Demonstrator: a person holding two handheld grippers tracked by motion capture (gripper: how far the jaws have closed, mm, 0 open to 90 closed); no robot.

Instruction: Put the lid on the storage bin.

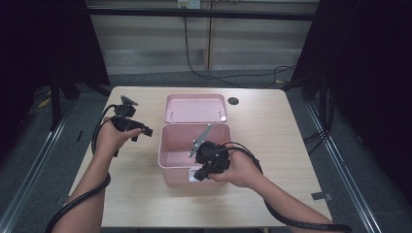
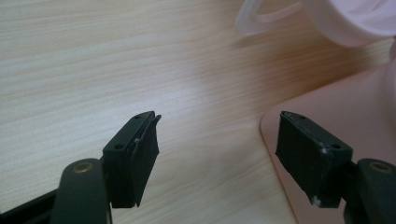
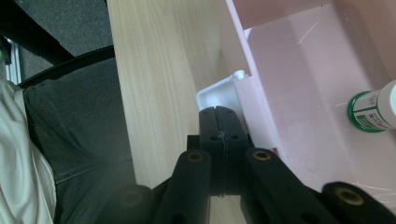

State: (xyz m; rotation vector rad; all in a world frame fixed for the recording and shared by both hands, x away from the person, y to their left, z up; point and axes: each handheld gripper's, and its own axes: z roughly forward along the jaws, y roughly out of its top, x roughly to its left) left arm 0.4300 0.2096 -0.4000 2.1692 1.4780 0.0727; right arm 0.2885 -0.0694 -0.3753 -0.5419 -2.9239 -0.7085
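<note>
Pale wood grain covers the tabletop (image 1: 272,126), on which a pink box (image 1: 170,155) is set with its lid (image 1: 194,108) swung back flat, so the inside is reachable. At the near wall, the right gripper (image 3: 224,122) is held with its jaws clenched beside the white latch (image 3: 218,95), seemingly to steady the box. A green-capped bottle (image 3: 373,109) is seen lying inside. The left gripper (image 2: 215,140) is held over bare wood beside the box, jaws released and empty.
</note>
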